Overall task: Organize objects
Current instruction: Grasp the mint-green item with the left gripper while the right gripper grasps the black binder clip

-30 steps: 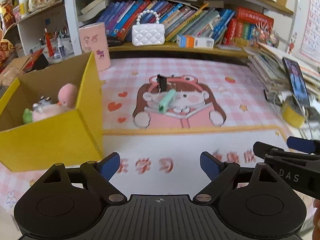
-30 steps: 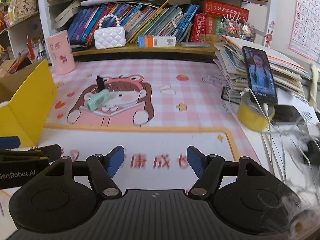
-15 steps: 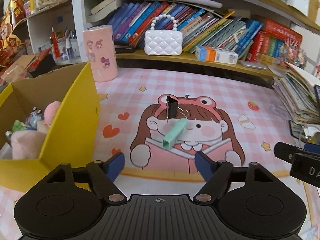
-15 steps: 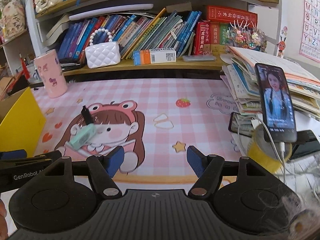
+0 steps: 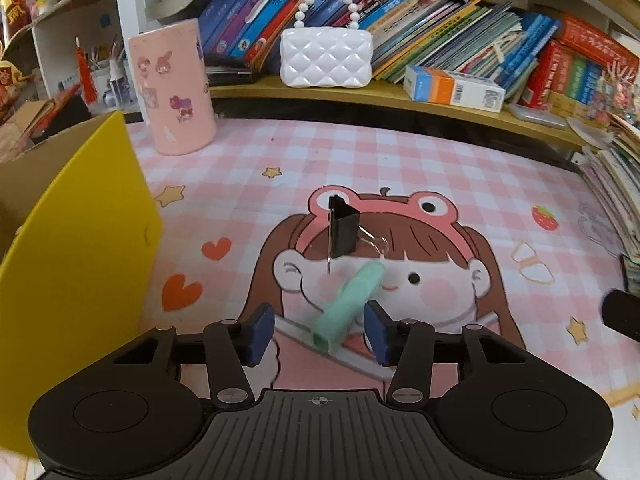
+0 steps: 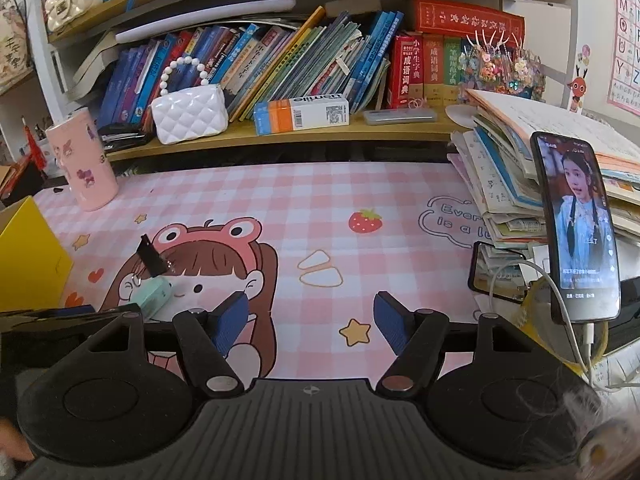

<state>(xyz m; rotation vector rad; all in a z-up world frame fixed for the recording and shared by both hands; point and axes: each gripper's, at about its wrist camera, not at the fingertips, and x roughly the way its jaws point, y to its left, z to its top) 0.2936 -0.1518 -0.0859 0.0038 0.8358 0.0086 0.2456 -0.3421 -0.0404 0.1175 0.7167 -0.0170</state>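
A mint-green tube-shaped object (image 5: pixel 349 305) lies on the pink cartoon mat (image 5: pixel 420 168). Its near end sits between the open jaws of my left gripper (image 5: pixel 319 333), which do not touch it. A black binder clip (image 5: pixel 342 227) stands just behind it. Both also show in the right wrist view: the green object (image 6: pixel 154 295) and the clip (image 6: pixel 151 260) at the left. My right gripper (image 6: pixel 311 323) is open and empty over the mat, to the right of them. A yellow box (image 5: pixel 80 248) stands at the left.
A pink cylinder holder (image 5: pixel 172 88) and a white quilted handbag (image 5: pixel 326 56) stand at the back by a shelf of books. A stack of books (image 6: pixel 520 176), a propped phone (image 6: pixel 576 224) with cable and a yellow tape roll (image 6: pixel 536 304) crowd the right side.
Both grippers moved forward over the mat. My left gripper came up to the green object, whose end now lies between its jaws. The yellow box slid to the left edge of view.
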